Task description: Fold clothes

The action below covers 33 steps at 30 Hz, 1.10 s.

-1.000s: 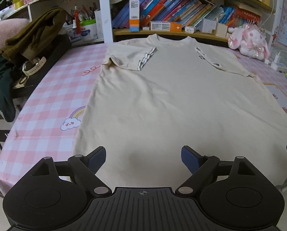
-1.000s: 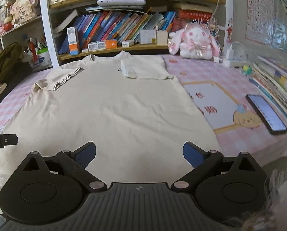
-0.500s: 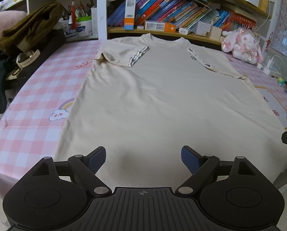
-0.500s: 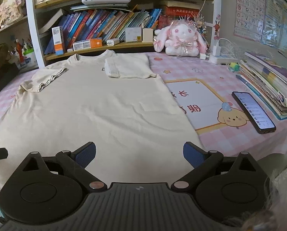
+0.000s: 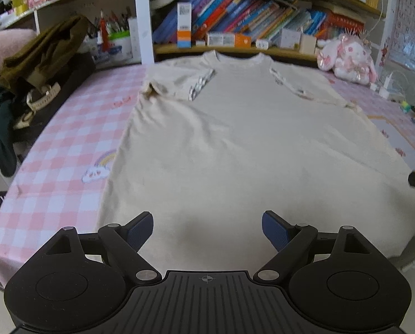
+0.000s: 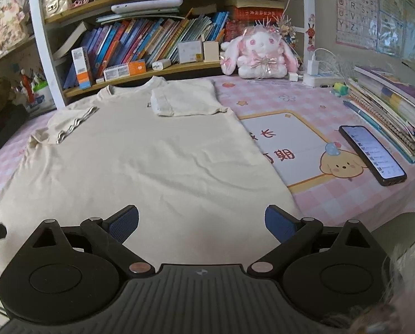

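Lying flat across the middle of the table, a cream T-shirt (image 5: 235, 139) is seen with its collar at 12 o'clock and its hem at 6 o'clock, nearest the cameras. Both short sleeves are folded inward onto the chest: one with a striped cuff (image 6: 73, 128) toward 10 o'clock in the right wrist view, the other (image 6: 188, 100) just right of the collar. A few shallow creases are visible across the body.

The left gripper (image 5: 207, 231) is held over the hem with its jaws spread wide and nothing between its blue pads (image 5: 140, 229). The right gripper (image 6: 202, 224) is likewise held over the hem near the shirt's right edge, jaws wide apart and empty. Whether either is touching the cloth cannot be told.

The shirt is spread on a pink checked tablecloth (image 5: 68, 139), on which a rainbow-and-cloud print (image 5: 99, 168) is seen at 9 o'clock, just beside the shirt. At 3 o'clock in the right wrist view a cartoon desk mat (image 6: 296, 144) is partly overlapped by the shirt's side, with a smartphone (image 6: 371, 150) beyond it and a stack of books (image 6: 394, 111) further out. A pink plush rabbit (image 6: 260, 53) is seated at 1 o'clock, and a bookshelf (image 6: 151, 47) is ranged along 12 o'clock. Dark clothing (image 5: 40, 55) is heaped at 10 o'clock in the left wrist view.
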Motion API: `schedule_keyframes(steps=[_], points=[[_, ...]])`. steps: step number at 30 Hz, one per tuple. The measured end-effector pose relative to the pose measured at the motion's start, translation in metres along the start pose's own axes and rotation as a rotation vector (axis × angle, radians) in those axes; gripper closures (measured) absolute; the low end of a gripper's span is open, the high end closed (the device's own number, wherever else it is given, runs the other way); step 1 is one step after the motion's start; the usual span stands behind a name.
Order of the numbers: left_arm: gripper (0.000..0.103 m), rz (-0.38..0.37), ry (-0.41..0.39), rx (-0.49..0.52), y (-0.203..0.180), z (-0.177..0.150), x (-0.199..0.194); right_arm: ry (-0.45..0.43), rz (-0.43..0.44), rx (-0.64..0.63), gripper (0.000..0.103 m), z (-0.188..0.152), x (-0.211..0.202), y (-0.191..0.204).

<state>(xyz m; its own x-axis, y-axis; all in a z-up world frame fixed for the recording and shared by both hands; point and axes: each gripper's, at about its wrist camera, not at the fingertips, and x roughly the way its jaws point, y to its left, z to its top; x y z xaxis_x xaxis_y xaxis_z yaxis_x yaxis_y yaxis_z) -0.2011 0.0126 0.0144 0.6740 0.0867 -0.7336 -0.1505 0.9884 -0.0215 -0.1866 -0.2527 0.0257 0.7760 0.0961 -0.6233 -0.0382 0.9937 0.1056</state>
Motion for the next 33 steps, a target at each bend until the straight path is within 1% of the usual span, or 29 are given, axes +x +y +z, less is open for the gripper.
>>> schedule_keyframes(steps=[2, 3, 6, 9, 12, 14, 18, 24, 28, 33], points=[[0.015, -0.028, 0.031, 0.003, 0.003, -0.003, 0.001, 0.000, -0.003, 0.007, 0.005, 0.000, 0.000, -0.001], [0.015, -0.039, 0.034, -0.001, 0.005, -0.005, 0.000, 0.003, -0.002, 0.008, 0.005, 0.000, -0.001, -0.001], [0.015, -0.026, 0.011, -0.018, 0.010, -0.007, -0.007, 0.005, 0.003, 0.011, 0.004, -0.003, -0.005, -0.001], [0.015, -0.006, -0.006, -0.037, 0.015, -0.007, -0.011, 0.001, 0.026, 0.007, 0.001, -0.005, -0.011, 0.000], [0.014, 0.012, -0.013, -0.055, 0.020, -0.010, -0.014, 0.000, 0.045, 0.000, 0.000, -0.008, -0.015, 0.001], [0.010, 0.016, -0.018, -0.074, 0.025, -0.012, -0.016, 0.003, 0.049, -0.007, 0.000, -0.009, -0.017, 0.003], [0.010, 0.025, -0.028, -0.111, 0.035, -0.016, -0.021, 0.017, 0.038, -0.020, 0.000, -0.011, -0.018, 0.005], [0.010, 0.042, -0.007, -0.156, 0.047, -0.027, -0.022, 0.027, 0.056, -0.017, 0.000, -0.017, -0.021, 0.007], [0.010, 0.052, 0.001, -0.181, 0.053, -0.033, -0.024, 0.039, 0.043, -0.018, 0.000, -0.019, -0.022, 0.007], [0.010, 0.042, 0.005, -0.211, 0.061, -0.041, -0.026, 0.048, 0.027, -0.012, 0.000, -0.022, -0.024, 0.005]])
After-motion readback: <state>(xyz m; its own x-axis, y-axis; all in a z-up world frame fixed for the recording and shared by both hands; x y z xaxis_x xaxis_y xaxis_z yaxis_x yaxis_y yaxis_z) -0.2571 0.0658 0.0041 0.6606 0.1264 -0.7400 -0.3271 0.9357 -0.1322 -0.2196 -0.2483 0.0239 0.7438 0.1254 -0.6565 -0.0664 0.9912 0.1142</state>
